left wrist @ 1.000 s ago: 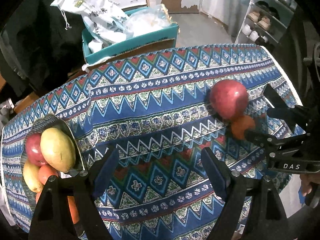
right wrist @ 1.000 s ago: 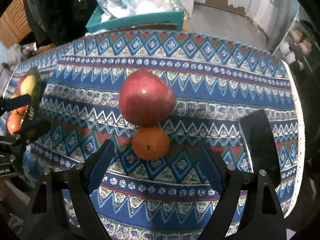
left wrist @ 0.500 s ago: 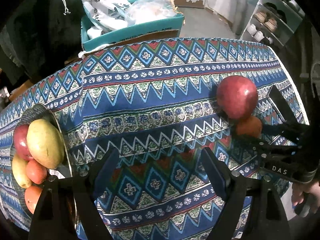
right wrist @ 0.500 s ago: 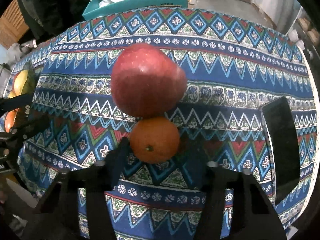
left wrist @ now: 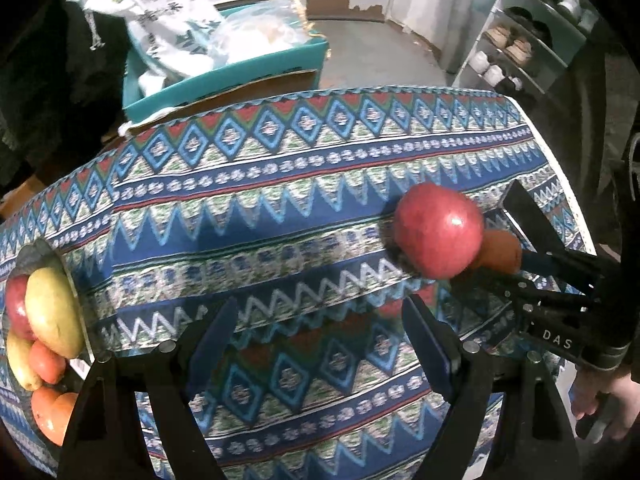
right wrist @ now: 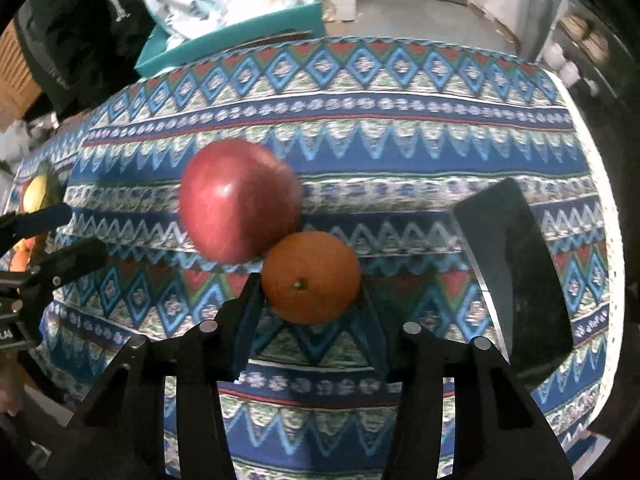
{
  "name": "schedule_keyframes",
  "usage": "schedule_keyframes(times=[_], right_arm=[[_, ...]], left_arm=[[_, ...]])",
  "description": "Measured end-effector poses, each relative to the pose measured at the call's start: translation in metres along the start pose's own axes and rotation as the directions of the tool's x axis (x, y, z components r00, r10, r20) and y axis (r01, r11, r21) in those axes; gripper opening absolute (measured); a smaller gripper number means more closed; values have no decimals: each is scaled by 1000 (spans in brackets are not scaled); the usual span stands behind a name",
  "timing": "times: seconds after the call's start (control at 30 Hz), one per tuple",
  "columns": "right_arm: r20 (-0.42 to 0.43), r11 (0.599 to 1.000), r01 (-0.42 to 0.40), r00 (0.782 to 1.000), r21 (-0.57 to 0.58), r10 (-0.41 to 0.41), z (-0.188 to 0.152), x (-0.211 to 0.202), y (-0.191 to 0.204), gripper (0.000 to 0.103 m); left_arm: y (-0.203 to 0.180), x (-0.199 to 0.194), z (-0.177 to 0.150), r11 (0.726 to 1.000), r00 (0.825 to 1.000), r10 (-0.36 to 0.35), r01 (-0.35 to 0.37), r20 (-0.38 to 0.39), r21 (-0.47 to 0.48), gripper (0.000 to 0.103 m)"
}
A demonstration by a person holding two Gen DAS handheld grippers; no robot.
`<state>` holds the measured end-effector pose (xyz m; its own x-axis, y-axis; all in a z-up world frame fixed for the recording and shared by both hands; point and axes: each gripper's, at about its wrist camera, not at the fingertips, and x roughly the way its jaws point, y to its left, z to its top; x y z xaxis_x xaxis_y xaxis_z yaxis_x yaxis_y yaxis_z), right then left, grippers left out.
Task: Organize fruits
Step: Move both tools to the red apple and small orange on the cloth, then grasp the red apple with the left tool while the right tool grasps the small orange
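Orange [right wrist: 311, 276] sits on the patterned tablecloth [right wrist: 400, 152], clamped by the right gripper [right wrist: 310, 300] and touching the red apple [right wrist: 240, 200]. Lifting may nudge that apple rolling. Left gripper [left wrist: 320, 344] hangs with fingers apart near the fruit plate [left wrist: 38, 250].

the tablecloth [right wrist: 400, 160] looks like woven cloth, matt. the red apple [right wrist: 240, 200] has smooth, glossy skin; the orange [right wrist: 312, 276] is matt and finely pitted. the phone [right wrist: 516, 280] is glossy black.
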<state>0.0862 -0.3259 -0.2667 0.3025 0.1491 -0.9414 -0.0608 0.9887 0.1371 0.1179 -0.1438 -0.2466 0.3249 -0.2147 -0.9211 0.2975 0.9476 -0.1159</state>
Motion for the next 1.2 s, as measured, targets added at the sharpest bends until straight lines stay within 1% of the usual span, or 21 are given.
schedule_keyframes(times=[0.1,0.23,0.4,0.47,0.63,0.73,0.83,0.93,1.1,1.2], right_arm=[[14,1000,8,1000,24,-8,0,-6,-13,47],[39,998,-12,999,55,10,0,-18,-31,47],[49,997,-57,997,59,54,-3,-25,-39,47],[46,996,-61,997,59,58,3,-19,-32,47],[61,995,-69,996,68,64,4,-22,-36,47],[72,994,-57,996,88,51,5,-27,-42,47],[85,990,-39,996,133,28,3,-36,-58,47],[100,985,-25,995,170,8,1,-44,-73,47],[109,977,-11,994,213,-12,-4,-50,-89,47],[101,978,15,994,209,-37,-8,-49,-92,47]], left_arm=[[-11,3,3,1000,1000,-22,22,-2,8,85],[-27,6,8,999,999,-42,42,-4,25,85],[-40,7,9,998,999,-44,45,-10,54,85],[-41,7,9,998,999,-42,43,-9,56,85],[-43,4,11,998,999,-49,49,-1,48,85],[-49,5,16,996,998,-63,63,2,57,85],[-62,6,21,992,996,-86,86,1,88,85],[-76,9,25,985,994,-107,106,0,134,89],[-90,25,28,979,995,-95,98,-26,181,89],[-93,35,30,979,995,-94,100,-40,180,89]])
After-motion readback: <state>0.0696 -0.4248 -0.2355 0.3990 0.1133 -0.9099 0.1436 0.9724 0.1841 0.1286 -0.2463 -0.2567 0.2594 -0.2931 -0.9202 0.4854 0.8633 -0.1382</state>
